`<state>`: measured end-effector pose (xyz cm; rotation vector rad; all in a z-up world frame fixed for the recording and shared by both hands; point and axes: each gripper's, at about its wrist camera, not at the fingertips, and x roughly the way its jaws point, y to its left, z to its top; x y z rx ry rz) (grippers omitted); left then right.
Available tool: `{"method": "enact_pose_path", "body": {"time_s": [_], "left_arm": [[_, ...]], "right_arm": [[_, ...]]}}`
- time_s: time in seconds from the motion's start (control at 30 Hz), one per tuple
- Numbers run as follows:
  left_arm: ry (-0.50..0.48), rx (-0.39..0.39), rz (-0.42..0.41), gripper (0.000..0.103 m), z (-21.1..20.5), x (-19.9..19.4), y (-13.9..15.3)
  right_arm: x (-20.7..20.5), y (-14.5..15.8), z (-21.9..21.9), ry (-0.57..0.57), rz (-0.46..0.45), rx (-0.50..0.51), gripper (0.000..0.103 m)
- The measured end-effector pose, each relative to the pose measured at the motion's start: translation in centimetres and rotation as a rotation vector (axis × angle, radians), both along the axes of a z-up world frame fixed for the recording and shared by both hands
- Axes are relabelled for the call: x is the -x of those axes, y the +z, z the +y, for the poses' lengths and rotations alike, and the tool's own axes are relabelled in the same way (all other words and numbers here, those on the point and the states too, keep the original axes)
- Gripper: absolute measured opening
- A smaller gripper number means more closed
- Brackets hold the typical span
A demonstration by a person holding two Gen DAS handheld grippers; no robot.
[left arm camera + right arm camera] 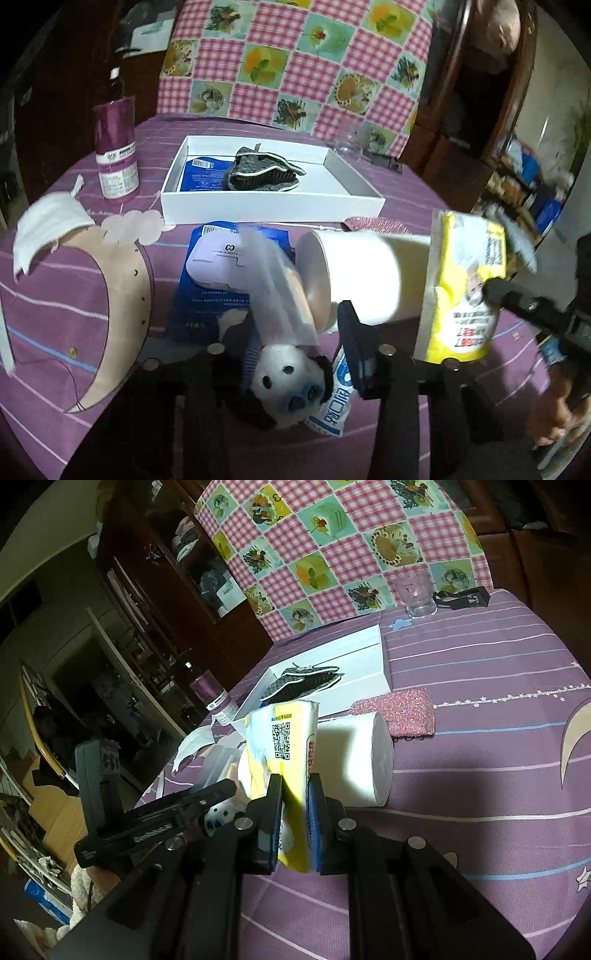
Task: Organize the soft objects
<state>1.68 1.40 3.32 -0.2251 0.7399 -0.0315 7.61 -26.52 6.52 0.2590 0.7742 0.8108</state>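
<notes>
Worktop (498,709): purple striped cloth, moon and star prints; carries all items below.

Box (273,206): white, shallow, open, at the far middle of the worktop. Holds a dark checked cloth (262,171) and a blue packet (201,173). Judged to be the collecting place for the soft goods.

Paper roll (365,275): white, lying on its side, near the box's front wall, just behind the tissue pack.

Tissue pack (284,746): yellow and white, soft, held upright and apparently off the worktop. In the left view it is blurred, at right (465,288).

Right tongs (295,823): pinching the tissue pack at its lower end, blue pads pressed into both sides.

Left tongs (280,332): spread, 1 blue-padded finger (354,347) visible, nothing between them; low over a plush toy (288,384).

Pink knit piece (399,710): flat, beside the roll's far end.

Purple bottle (116,151): upright, left of the box.

Lilac case (218,264): on a second blue packet, under a clear sheet.

Glass (415,592): upright, far edge.

Step in hand, by judgement: carrying the tissue pack toward the box. Next move calls for a forward reach over the roll, lowering into the box's bare right half, then easing the pinch; a soft pack may sag, so a level set-down suits.
</notes>
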Motion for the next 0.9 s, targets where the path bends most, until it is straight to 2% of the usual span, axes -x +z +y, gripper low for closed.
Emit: {"method": "enact_pose_path", "body": {"time_s": [0.07, 0.13, 0.2, 0.37, 0.57, 0.77, 0.9], "left_arm": [[0.000, -0.039, 0.002, 0.038, -0.5, -0.2, -0.1], [-0.009, -0.045, -0.002, 0.017, -0.6, -0.4, 0.0], [0.003, -0.040, 0.005, 0.005, -0.4, -0.5, -0.1], [0.025, 0.002, -0.008, 0.004, 0.7, -0.2, 0.0], [0.021, -0.001, -0.043, 0.004, 0.6, 0.6, 1.3], [0.026, -0.026, -0.082, 0.004, 0.5, 1.5, 4.3], [0.028, -0.041, -0.123, 0.004, 0.4, 1.6, 6.9]], "right_arm": [[0.0, 0.0, -0.1, -0.002, 0.003, 0.000, 0.015], [-0.1, -0.1, -0.1, -0.002, 0.005, 0.001, 0.015], [-0.1, -0.1, 0.0, -0.001, 0.004, 0.002, 0.015], [0.0, -0.1, 0.0, -0.002, 0.004, 0.001, 0.015], [-0.1, 0.2, 0.0, 0.008, -0.001, -0.012, 0.015], [-0.7, 0.9, -0.2, -0.003, 0.040, -0.039, 0.015], [-1.3, 2.8, -0.2, -0.015, 0.047, -0.024, 0.015]]}}
